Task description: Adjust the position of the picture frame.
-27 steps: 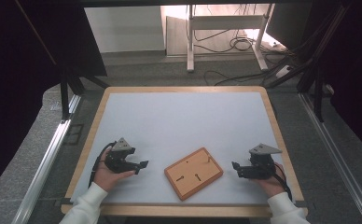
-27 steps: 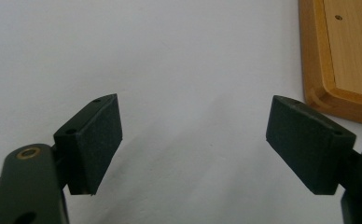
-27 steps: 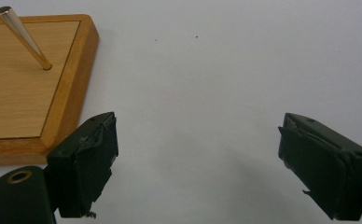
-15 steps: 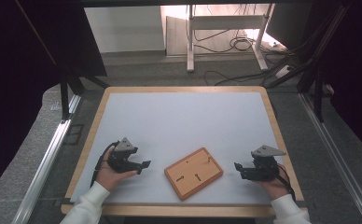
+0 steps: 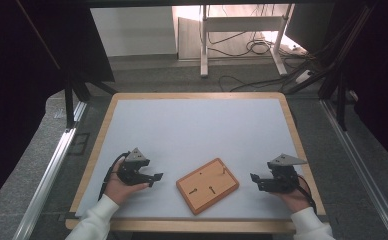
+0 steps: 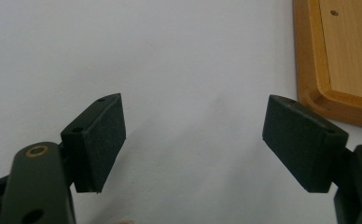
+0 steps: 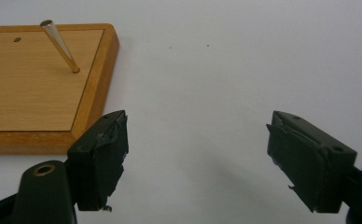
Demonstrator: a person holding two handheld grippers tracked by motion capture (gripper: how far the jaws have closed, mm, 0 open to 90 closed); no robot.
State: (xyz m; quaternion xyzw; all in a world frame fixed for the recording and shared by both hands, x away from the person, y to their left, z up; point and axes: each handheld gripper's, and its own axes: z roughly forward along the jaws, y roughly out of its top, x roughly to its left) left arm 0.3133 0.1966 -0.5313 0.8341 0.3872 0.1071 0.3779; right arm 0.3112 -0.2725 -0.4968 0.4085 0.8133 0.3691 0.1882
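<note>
White table (image 5: 197, 125); wooden board (image 6: 340, 56) cut off beside left tool (image 6: 193, 140).

The board (image 5: 207, 185) looks like smooth light wood with a darker, slightly glossy rim; a shiny metal pin (image 7: 59, 45) leans out of it; the table (image 5: 197, 130) around the board is matt white, wood-edged; both tools' pads (image 7: 105, 156) look matt black, roughish.

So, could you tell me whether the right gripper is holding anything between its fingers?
No, the right gripper is open, with bare white table between its fingers and the wooden board lying off to one side.
</note>
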